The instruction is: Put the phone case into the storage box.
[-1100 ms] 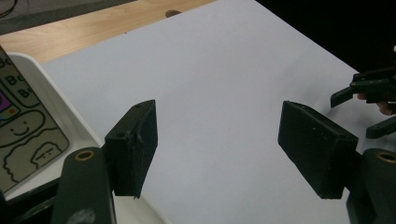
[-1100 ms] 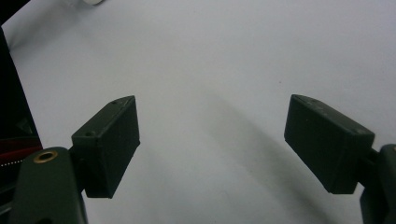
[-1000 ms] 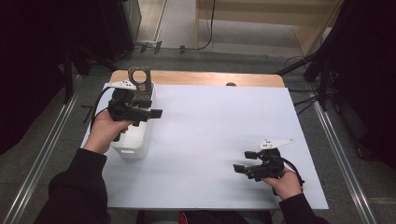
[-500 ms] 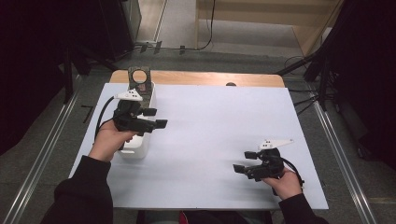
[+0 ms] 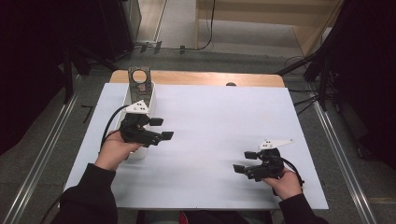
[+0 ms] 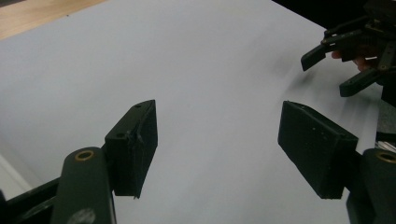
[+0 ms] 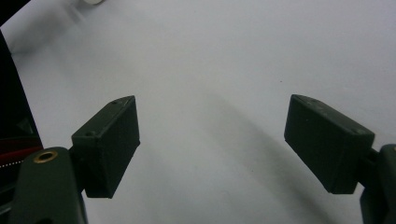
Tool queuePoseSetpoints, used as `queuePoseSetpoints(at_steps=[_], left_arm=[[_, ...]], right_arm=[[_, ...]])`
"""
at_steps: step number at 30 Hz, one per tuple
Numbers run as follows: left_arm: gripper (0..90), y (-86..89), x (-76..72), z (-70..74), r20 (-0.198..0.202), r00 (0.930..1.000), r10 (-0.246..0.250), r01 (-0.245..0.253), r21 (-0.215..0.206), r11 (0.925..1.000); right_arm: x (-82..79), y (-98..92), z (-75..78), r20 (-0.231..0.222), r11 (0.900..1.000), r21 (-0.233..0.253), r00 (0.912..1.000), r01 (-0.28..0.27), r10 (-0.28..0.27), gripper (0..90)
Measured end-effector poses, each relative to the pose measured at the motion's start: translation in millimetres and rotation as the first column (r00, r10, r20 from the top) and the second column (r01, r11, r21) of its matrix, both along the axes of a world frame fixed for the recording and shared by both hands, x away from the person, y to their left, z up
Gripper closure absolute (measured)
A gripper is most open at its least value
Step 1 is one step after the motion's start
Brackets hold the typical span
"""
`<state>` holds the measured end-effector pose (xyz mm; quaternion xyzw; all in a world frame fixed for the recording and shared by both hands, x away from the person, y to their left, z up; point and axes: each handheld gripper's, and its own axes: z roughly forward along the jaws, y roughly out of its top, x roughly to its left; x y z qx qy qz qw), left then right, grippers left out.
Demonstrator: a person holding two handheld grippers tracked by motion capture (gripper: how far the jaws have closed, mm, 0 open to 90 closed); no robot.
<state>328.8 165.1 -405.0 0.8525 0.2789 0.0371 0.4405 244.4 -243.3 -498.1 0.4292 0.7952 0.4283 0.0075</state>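
White plastic is showing beneath the left gripper (image 5: 161,129) in the high view: a long narrow bin (image 5: 140,100) is lying along the left part of the surface (image 5: 219,126), and the hand (image 5: 114,151) and gripper above it are covering most of its near half. What is lying inside the bin is hard to make out. At its far end a dark upright piece with a round hole (image 5: 139,77) is standing, and whether it is sitting in the bin or just behind it is not clear.

The left gripper is hanging over the bin's right wall with its jaws spread wide and pointing toward the middle of the surface, grasping nothing. In the left gripper view its jaws (image 6: 217,142) are framing bare white sheet, and the bin's edge is cut off at the bottom left corner.

The right gripper (image 5: 245,162) is sitting well apart from the bin, near the front right of the surface, held in the right hand (image 5: 282,182). Its jaws are also released wide, with bare sheet between them in the right gripper view (image 7: 212,144). A small white object (image 7: 93,1) is cut off by the top edge there, too little to identify.
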Motion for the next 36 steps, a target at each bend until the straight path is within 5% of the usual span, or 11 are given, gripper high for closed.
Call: queuePoseSetpoints(at_steps=[21, 36], left_arm=[[28.3, 0.4, -33.5, -20.6, 0.056, 0.9970, -0.054, 0.055, -0.008, 0.9985], [28.3, 7.0, -50.3, -34.5, 0.063, 0.9940, -0.089, 0.088, 0.026, 0.9958]], right_arm=[[-1.1, -2.2, 1.1, 0.003, 1.000, 0.000, 1.0000, 0.003, -0.003, 17.0], [-1.7, -3.2, 1.6, 0.005, 1.000, 0.004, 1.0000, 0.004, -0.004, 17.0]])
